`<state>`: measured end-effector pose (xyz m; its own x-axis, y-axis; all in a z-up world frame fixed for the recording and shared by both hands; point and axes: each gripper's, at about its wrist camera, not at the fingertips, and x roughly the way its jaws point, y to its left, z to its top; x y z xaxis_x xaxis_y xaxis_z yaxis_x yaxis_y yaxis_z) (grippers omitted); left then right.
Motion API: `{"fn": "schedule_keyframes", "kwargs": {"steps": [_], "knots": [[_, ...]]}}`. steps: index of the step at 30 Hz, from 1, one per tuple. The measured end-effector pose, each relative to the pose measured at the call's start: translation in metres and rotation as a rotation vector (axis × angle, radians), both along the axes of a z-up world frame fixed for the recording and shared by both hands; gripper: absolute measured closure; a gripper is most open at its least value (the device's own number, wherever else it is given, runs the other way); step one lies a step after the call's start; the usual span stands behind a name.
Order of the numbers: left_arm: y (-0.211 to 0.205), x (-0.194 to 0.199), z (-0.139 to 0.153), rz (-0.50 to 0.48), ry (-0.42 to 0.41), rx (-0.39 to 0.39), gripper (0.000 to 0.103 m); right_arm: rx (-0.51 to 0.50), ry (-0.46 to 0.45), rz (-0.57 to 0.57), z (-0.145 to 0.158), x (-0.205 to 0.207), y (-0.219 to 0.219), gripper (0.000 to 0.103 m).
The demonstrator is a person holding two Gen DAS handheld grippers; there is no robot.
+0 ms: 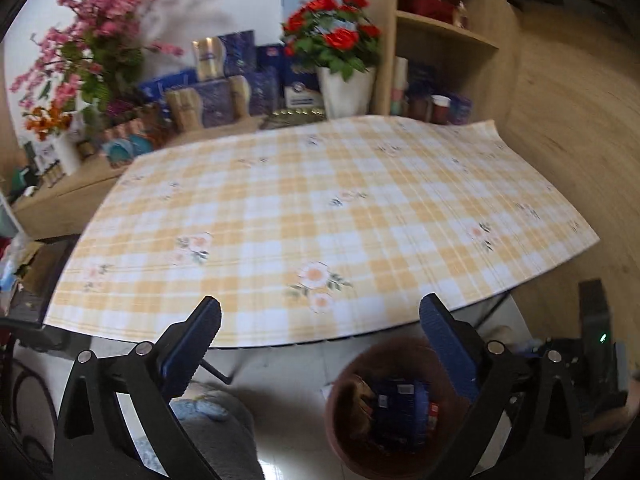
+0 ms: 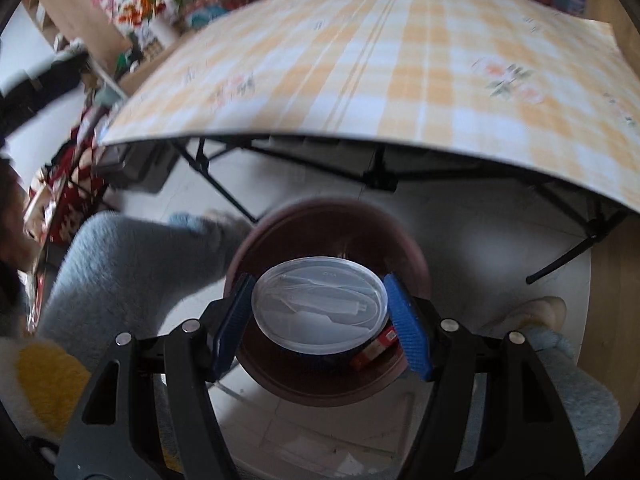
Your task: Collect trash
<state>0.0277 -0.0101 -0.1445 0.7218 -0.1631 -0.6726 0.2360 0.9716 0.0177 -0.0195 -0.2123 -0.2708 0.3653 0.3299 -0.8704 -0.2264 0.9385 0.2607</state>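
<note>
My right gripper (image 2: pixel 320 312) is shut on a clear round plastic container with a lid (image 2: pixel 320 306) and holds it right above the mouth of a brown trash bin (image 2: pixel 412 256) on the floor. Red and dark wrappers (image 2: pixel 378 346) lie in the bin under it. In the left wrist view my left gripper (image 1: pixel 320 316) is open and empty, at the near edge of the table with the yellow plaid cloth (image 1: pixel 320 200). The same bin (image 1: pixel 340 432) stands below it on the floor, with a blue packet (image 1: pixel 400 408) inside.
Folding table legs (image 2: pixel 224 184) stand behind the bin. The person's grey-clad legs (image 2: pixel 132 264) and slippers (image 2: pixel 540 312) flank it. Flower pots (image 1: pixel 344 80), boxes and a wooden shelf (image 1: pixel 440 40) line the far side of the table.
</note>
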Motion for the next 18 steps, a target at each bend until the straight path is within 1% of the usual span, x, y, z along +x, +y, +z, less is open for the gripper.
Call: {"fn": "schedule_keyframes", "kwargs": {"steps": [1, 4, 6, 8, 10, 11, 13, 15, 18], "knots": [[0.003, 0.001, 0.003, 0.021, -0.012, 0.011, 0.006, -0.007, 0.008, 0.006, -0.003, 0.002, 0.004, 0.036], [0.01, -0.002, 0.006, 0.033, -0.019, 0.028, 0.006, -0.022, 0.04, 0.031, -0.013, 0.009, 0.016, 0.036], [0.013, -0.005, 0.009, 0.043, -0.034, 0.041, 0.006, -0.034, 0.042, 0.046, -0.016, 0.013, 0.022, 0.034], [0.016, -0.008, 0.009, 0.064, -0.051, 0.066, 0.006, -0.05, 0.043, 0.059, -0.018, 0.016, 0.026, 0.018], [0.017, -0.009, 0.009, 0.074, -0.057, 0.077, 0.006, -0.061, 0.034, 0.068, -0.016, 0.018, 0.029, 0.016], [0.018, -0.009, 0.009, 0.083, -0.059, 0.079, 0.006, -0.063, 0.033, 0.074, -0.015, 0.018, 0.031, 0.013], [0.021, -0.009, 0.008, 0.091, -0.051, 0.068, 0.006, -0.074, 0.03, 0.069, -0.01, 0.02, 0.033, 0.009], [0.024, -0.009, 0.011, 0.086, -0.05, 0.05, 0.006, -0.087, 0.006, 0.057, 0.0, 0.021, 0.033, 0.008], [0.023, -0.009, 0.019, 0.077, -0.071, 0.045, 0.006, -0.131, -0.061, 0.019, 0.027, 0.025, 0.028, 0.006]]}}
